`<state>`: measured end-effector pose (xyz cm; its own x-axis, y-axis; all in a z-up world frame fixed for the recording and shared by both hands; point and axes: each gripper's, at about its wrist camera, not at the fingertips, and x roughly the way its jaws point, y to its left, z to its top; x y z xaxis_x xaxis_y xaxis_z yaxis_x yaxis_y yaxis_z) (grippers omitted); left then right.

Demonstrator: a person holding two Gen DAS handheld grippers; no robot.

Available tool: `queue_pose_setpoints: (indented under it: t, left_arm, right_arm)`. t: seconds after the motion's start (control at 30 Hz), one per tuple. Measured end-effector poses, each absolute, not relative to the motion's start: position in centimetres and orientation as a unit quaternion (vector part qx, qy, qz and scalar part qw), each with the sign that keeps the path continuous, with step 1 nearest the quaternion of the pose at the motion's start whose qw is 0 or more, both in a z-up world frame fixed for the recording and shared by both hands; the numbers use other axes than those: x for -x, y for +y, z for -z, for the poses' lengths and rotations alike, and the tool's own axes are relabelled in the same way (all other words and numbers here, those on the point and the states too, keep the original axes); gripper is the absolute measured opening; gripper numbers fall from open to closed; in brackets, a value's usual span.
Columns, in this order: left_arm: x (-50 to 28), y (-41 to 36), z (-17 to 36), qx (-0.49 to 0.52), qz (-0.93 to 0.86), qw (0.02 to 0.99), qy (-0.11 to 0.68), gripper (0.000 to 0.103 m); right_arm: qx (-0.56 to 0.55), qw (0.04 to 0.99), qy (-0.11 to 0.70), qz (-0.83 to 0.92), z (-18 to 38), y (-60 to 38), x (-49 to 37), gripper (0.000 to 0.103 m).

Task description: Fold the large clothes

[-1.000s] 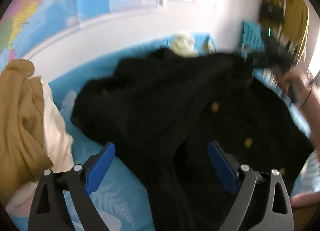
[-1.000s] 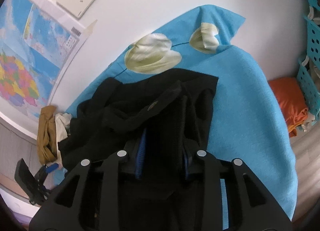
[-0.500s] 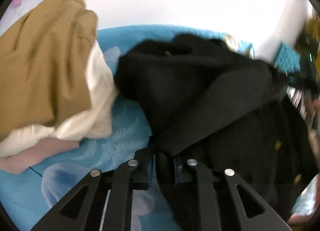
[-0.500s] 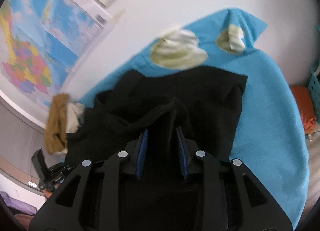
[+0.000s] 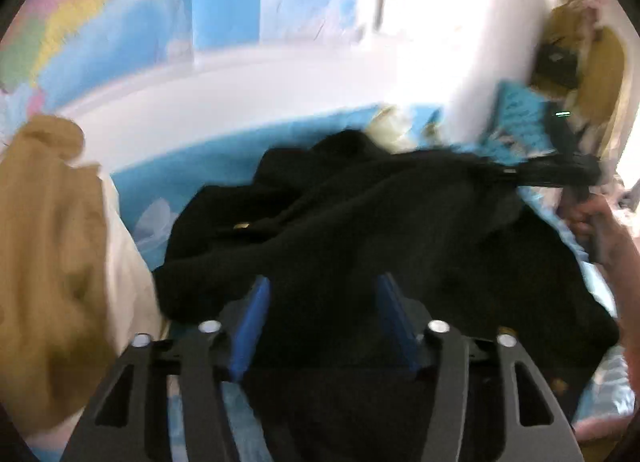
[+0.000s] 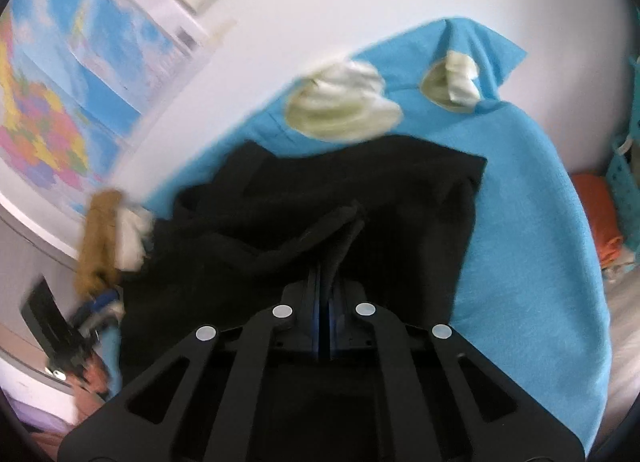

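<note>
A large black coat (image 5: 360,230) with gold buttons lies crumpled on the blue bed cover (image 5: 168,166). My left gripper (image 5: 324,326) is open, its blue pads (image 5: 248,326) spread over the coat's near edge. My right gripper (image 6: 324,294) is shut on a fold of the black coat (image 6: 320,202) and lifts it; it also shows at the right of the left wrist view (image 5: 560,174), with fabric stretched toward it.
A heap of brown and cream clothes (image 5: 52,262) lies left of the coat. The blue flowered cover (image 6: 520,222) spreads right, with an orange cloth (image 6: 600,218) and a blue basket (image 6: 628,182) beyond. A wall map (image 6: 60,102) hangs behind.
My left gripper, shut on the coat's edge half a second ago, has opened. My right gripper has closed tighter on its fold. Both views shifted, with motion blur.
</note>
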<state>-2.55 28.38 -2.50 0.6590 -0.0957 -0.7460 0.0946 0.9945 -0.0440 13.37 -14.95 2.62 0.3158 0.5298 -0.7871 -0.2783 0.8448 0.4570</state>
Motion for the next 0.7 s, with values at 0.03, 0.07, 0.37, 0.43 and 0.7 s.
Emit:
queue_pose_setpoints:
  t: [0.03, 0.07, 0.37, 0.43, 0.7]
  left_arm:
    - [0.9, 27.7, 3.4, -0.005, 0.037, 0.905, 0.424, 0.046]
    - [-0.7, 27.8, 4.6, -0.013, 0.013, 0.897, 0.442, 0.043]
    - [5.7, 29.0, 3.3, 0.007, 0.029, 0.916, 0.400, 0.069]
    - [8.4, 30.3, 3.5, 0.033, 0.047, 0.914, 0.401, 0.070]
    - [15.7, 31.8, 6.7, 0.160, 0.138, 0.874, 0.438, 0.084]
  right_arm:
    - [-0.119, 0.803, 0.529, -0.247, -2.5, -15.1, -13.1, 0.013]
    - [-0.123, 0.806, 0.523, -0.247, -2.9, -15.5, -12.8, 0.022]
    - [-0.157, 0.817, 0.482, -0.276, -6.0, -23.0, -2.1, 0.066]
    - [-0.179, 0.800, 0.499, -0.282, -4.4, -24.2, 0.3, 0.067]
    - [-0.227, 0.767, 0.497, -0.338, -2.1, -24.0, 7.2, 0.075]
